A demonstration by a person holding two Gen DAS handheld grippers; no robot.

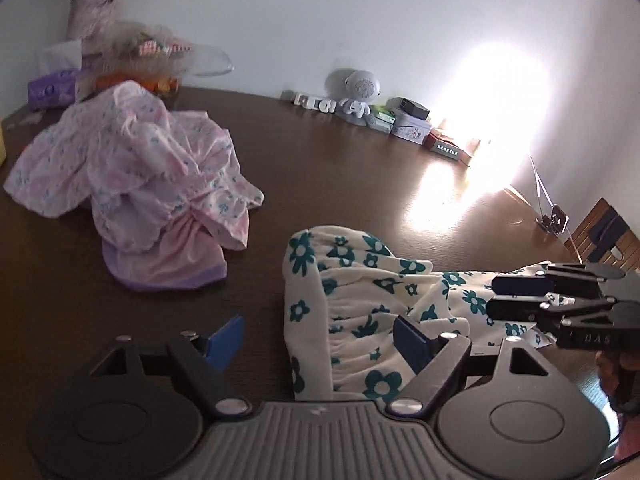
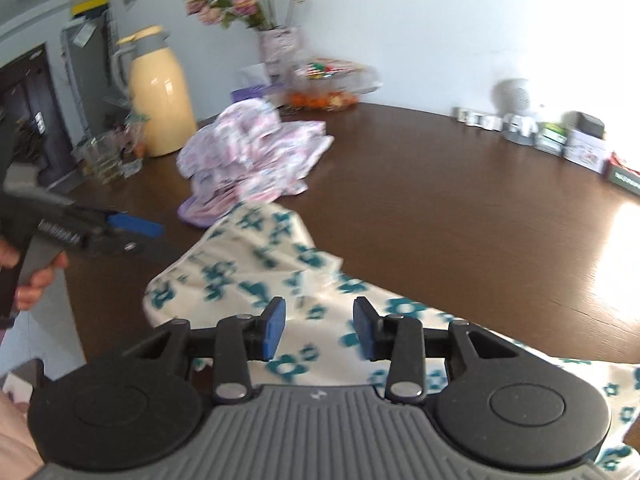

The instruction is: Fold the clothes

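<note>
A cream garment with teal flowers (image 1: pixel 360 280) lies crumpled near the front of the dark wooden table (image 1: pixel 340 160). My left gripper (image 1: pixel 318 340) is open wide just above the garment's left part, one blue pad over the cloth and the other over bare table. From the right my right gripper (image 1: pixel 496 294) reaches over the same garment. In the right wrist view that gripper (image 2: pixel 320 328) is open, with the flowered garment (image 2: pixel 260 256) below its pads, and the left gripper (image 2: pixel 156 236) comes in from the left in a hand. A pile of pink floral clothes (image 1: pixel 132 168) sits farther back.
A cream thermos jug (image 2: pixel 160 96), glasses and a vase of pink flowers (image 2: pixel 276 48) stand at the back left beside a snack bowl (image 2: pixel 332 76). A white speaker figure (image 1: pixel 356 92) and small boxes (image 1: pixel 412 126) line the wall. Bright sun glare covers the table's right side.
</note>
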